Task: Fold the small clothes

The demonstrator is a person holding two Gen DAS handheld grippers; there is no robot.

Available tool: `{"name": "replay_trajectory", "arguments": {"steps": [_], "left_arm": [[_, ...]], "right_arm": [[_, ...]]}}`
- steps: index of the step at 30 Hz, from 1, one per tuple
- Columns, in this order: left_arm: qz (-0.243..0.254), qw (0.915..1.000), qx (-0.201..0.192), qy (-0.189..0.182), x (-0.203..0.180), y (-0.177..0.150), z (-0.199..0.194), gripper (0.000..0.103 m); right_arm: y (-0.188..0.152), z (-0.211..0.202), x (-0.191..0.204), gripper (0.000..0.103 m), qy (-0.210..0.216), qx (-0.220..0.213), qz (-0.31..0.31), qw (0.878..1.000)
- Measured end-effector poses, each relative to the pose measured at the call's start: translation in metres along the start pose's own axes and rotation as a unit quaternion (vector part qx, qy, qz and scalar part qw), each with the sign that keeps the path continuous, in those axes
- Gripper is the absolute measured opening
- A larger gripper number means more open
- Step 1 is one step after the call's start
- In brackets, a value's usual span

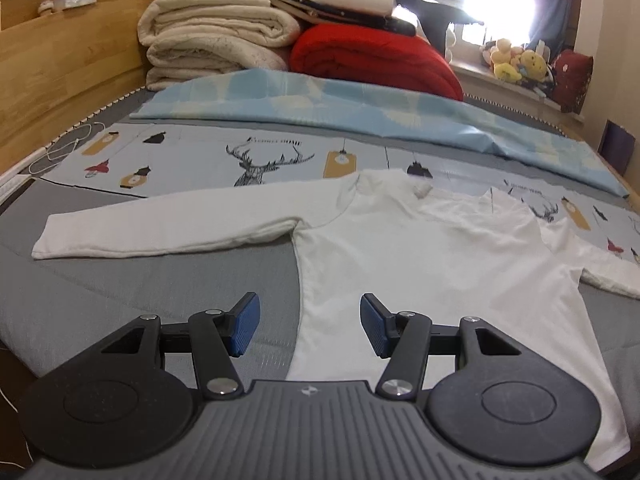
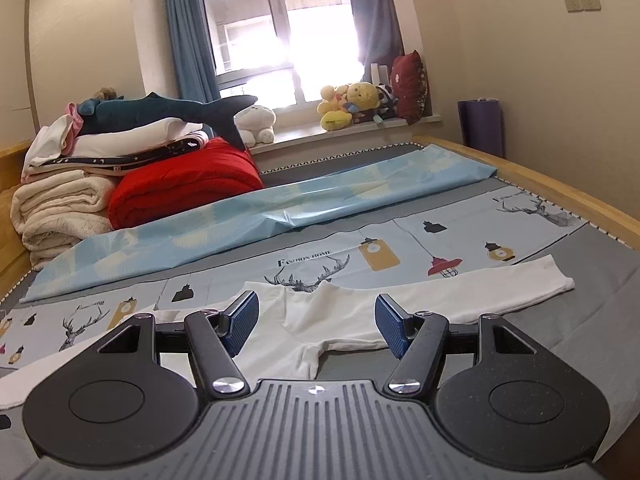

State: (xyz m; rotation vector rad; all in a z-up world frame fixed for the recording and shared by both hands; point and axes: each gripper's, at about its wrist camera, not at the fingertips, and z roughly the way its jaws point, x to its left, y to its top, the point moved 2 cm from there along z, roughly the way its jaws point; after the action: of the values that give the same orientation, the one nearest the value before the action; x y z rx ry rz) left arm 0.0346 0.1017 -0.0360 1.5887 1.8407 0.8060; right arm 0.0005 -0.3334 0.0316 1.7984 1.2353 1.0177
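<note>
A small white long-sleeved shirt [image 1: 420, 248] lies flat on the bed with its neck toward the far side and both sleeves spread out. My left gripper [image 1: 310, 326] hovers open above the shirt's left side edge near the hem, with nothing pinched between its blue pads. The left sleeve [image 1: 160, 228] stretches out to the left over the grey mattress. In the right wrist view the same shirt [image 2: 320, 312] lies beyond my right gripper [image 2: 316, 326], which is open and empty over the right armpit area. The right sleeve [image 2: 500, 288] runs out to the right.
A patterned mat [image 1: 240, 156] and a light blue sheet [image 1: 360, 112] lie behind the shirt. Folded cream blankets [image 1: 208, 40] and a red quilt [image 1: 372, 60] are stacked at the far end. Plush toys [image 2: 352, 104] sit on the windowsill. A wooden bed frame [image 2: 560, 196] borders the mattress. A white cable [image 1: 68, 148] lies at the left.
</note>
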Motion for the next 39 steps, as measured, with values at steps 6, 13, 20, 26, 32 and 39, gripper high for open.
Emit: {"name": "replay_trajectory", "arguments": {"steps": [6, 13, 20, 26, 32, 39], "left_arm": [[0.007, 0.9998, -0.015, 0.005, -0.007, 0.009, -0.002, 0.061], [0.021, 0.9994, -0.016, 0.021, -0.006, 0.018, 0.003, 0.061], [0.027, 0.9973, -0.027, 0.063, 0.017, 0.082, 0.034, 0.035], [0.031, 0.9935, -0.066, 0.087, 0.055, 0.132, 0.090, 0.011], [-0.102, 0.9783, 0.001, 0.180, 0.143, 0.121, 0.162, 0.013], [-0.268, 0.9192, 0.068, 0.280, 0.241, 0.085, 0.200, 0.040]], "right_arm": [[-0.001, 0.006, 0.005, 0.066, -0.001, 0.007, 0.002, 1.000], [0.001, 0.013, 0.005, 0.064, 0.009, 0.007, 0.027, 1.000], [-0.003, 0.022, 0.009, 0.059, 0.023, 0.020, 0.030, 0.999], [-0.002, 0.021, 0.010, 0.028, 0.023, 0.018, 0.028, 0.999], [-0.001, 0.024, 0.014, 0.023, 0.024, 0.020, 0.027, 0.999], [0.001, 0.030, 0.029, 0.024, 0.022, 0.036, 0.005, 0.999]]}}
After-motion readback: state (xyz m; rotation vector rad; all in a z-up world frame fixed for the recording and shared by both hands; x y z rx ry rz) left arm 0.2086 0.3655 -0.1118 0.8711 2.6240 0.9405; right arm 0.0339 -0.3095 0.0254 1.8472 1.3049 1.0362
